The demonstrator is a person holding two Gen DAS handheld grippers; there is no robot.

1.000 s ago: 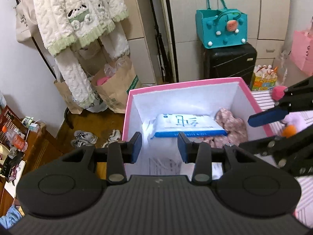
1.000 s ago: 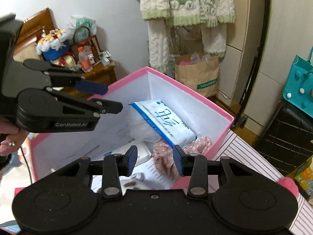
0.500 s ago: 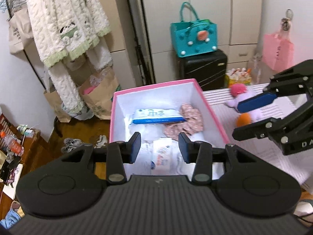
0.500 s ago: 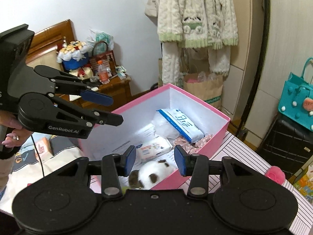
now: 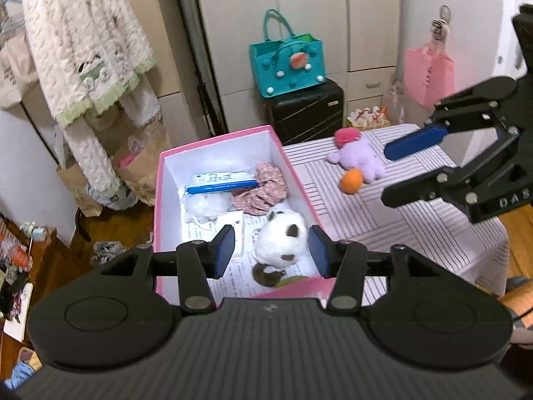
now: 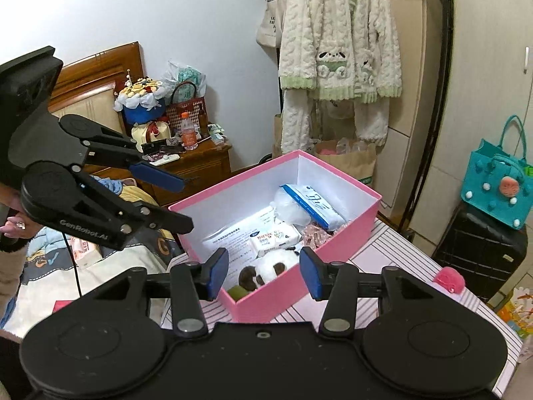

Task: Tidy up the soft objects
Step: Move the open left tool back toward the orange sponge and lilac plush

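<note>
Pink box (image 5: pixel 166 180) beneath two opening, empty claws

right gripper (image 6: pixel 264 273) jaws opening, nothing gripped. Panda plush (image 6: pixel 270 268) lies past the fingertips inside pink box (image 6: pixel 276 295). Left gripper (image 6: pixel 181 200) off left finger, empty.

"GenRobot.AI" on left gripper (image 6: pixel 176 203), "DAS" on right gripper (image 5: pixel 396 173)

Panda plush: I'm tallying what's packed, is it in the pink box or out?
In. The panda plush lies on papers inside the pink box, at its near end.
</note>
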